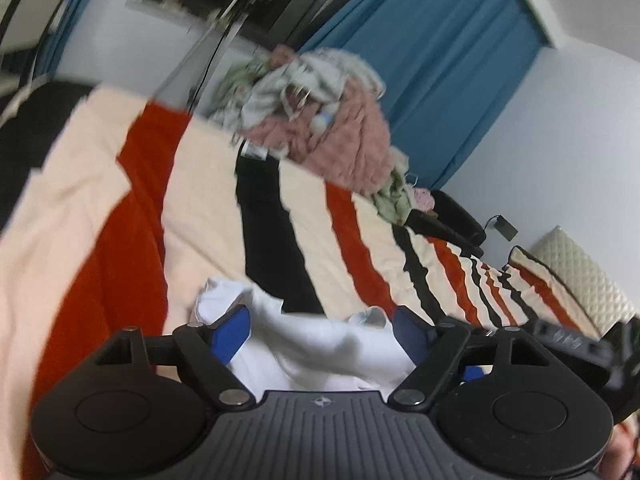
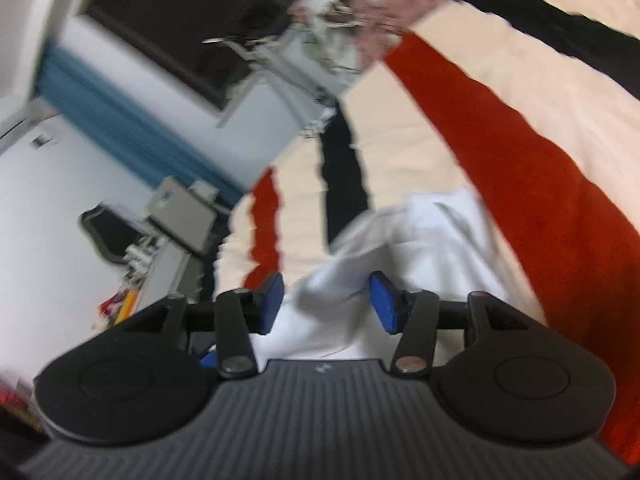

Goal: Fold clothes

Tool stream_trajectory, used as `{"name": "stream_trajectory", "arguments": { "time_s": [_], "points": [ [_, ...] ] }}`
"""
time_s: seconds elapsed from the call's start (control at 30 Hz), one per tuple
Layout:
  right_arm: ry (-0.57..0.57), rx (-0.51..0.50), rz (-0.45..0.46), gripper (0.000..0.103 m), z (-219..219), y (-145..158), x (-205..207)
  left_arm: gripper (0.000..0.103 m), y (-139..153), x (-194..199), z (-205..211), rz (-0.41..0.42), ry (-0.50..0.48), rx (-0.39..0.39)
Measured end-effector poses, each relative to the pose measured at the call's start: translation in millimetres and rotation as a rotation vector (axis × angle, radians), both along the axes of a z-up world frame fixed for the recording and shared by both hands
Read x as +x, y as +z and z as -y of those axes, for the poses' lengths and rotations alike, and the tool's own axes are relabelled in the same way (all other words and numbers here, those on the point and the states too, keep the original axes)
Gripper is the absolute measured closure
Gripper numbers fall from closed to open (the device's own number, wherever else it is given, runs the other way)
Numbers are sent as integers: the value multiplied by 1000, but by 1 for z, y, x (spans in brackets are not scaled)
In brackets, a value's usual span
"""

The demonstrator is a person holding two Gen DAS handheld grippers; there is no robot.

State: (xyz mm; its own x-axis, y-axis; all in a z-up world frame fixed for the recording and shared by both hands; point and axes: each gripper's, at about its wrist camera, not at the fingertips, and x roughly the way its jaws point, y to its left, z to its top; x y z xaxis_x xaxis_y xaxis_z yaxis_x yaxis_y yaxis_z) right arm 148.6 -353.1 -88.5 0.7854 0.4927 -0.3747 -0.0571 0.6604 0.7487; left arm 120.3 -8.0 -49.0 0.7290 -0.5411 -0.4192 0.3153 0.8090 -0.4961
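Observation:
A crumpled white garment [image 1: 336,348] lies on the striped bed cover [image 1: 208,208], right in front of both grippers. My left gripper [image 1: 322,332] is open, its blue pads [image 1: 232,332] wide apart with a bunch of the white cloth lying between them. In the right wrist view the same white garment [image 2: 432,232] spreads over the cover [image 2: 520,152]. My right gripper [image 2: 328,304] is open too, and a fold of the cloth rises between its blue pads [image 2: 384,304]. Both views are motion-blurred.
A pile of mixed clothes [image 1: 320,120], pink, green and white, sits at the bed's far side, also seen as the pile [image 2: 352,12]. Blue curtains [image 1: 440,60] and a white wall stand behind. A quilted headboard [image 1: 580,272] is at right. A cluttered desk [image 2: 168,240] stands beside the bed.

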Motion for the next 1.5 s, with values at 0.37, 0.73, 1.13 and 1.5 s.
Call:
{"name": "stream_trajectory", "arguments": {
  "time_s": [0.37,0.73,1.13,1.5],
  "points": [
    [-127,-359,-2,34,1,-2,-3,30,-23,7,8,-61,47,144],
    [-161,-439,-8,94,-17,-16,-2,97,-26,-4,22,53,58,229],
    [-199,-494,-38,87,-23,-39,49,90,-36,32,25,-8,94,257],
    [-113,-504,199,35,-40,8,3,39,4,-16,28,88,68,208]
  ]
}}
